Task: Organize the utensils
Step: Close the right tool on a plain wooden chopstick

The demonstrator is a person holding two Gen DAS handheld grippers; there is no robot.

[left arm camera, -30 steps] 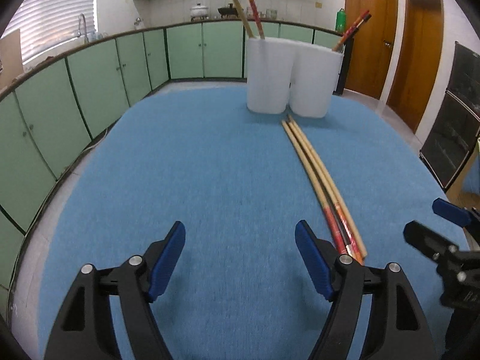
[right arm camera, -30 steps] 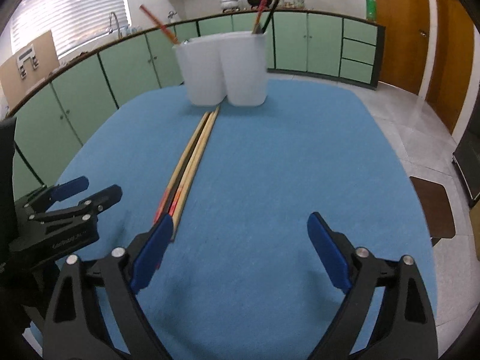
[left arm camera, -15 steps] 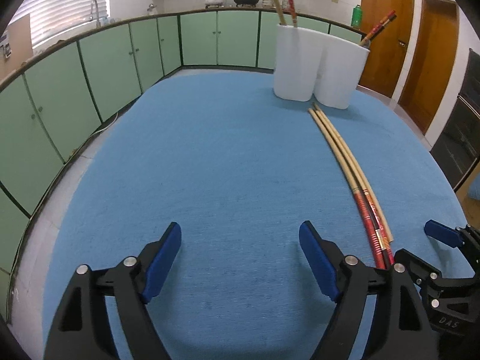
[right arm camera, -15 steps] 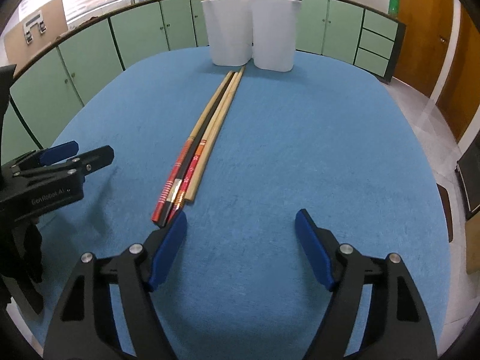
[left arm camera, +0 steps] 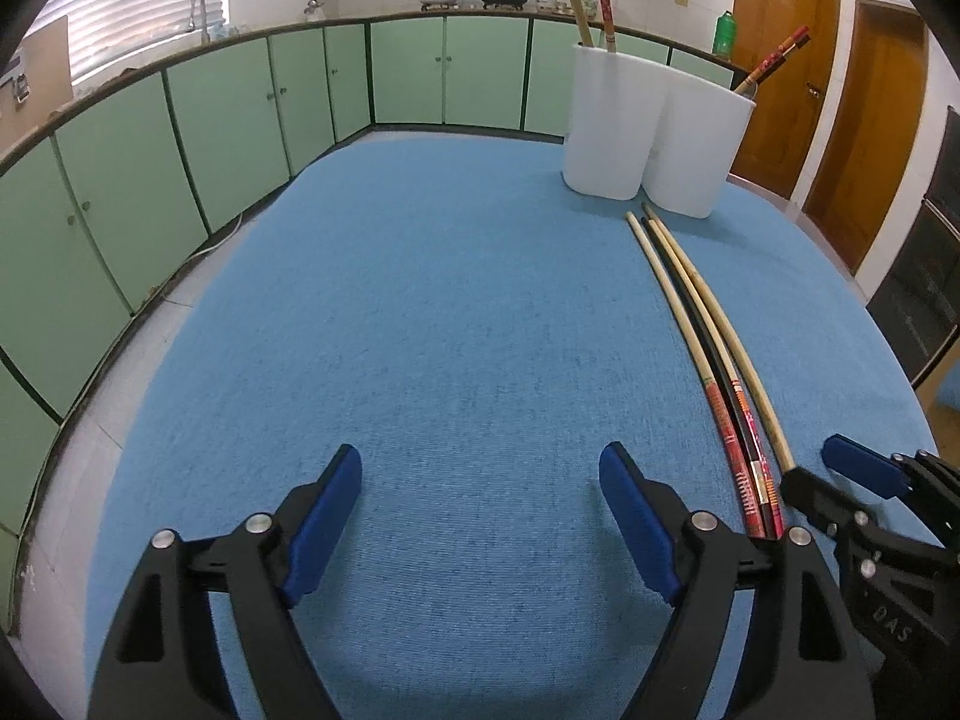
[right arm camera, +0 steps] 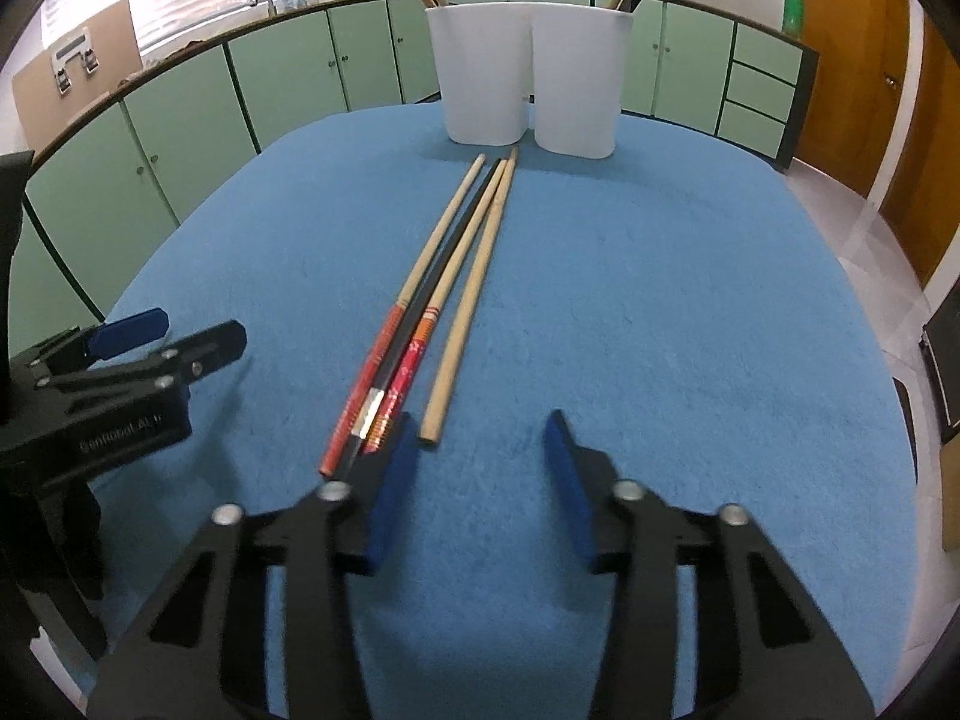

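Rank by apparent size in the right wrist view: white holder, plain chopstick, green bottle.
1. white holder
2. plain chopstick, longer but far thinner; nearness to the camera inflates it
3. green bottle, far off

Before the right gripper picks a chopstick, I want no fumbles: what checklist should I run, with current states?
1. Right gripper empty, jaws closing: ok.
2. A chopstick between its jaws: not ok; plain chopstick ends just ahead.
3. Plain chopstick apart from the red and black ones at the near end: ok.
4. Left gripper open, clear of the chopsticks: ok.
5. Holder upright: ok.
6. Room inside holder: cannot tell.
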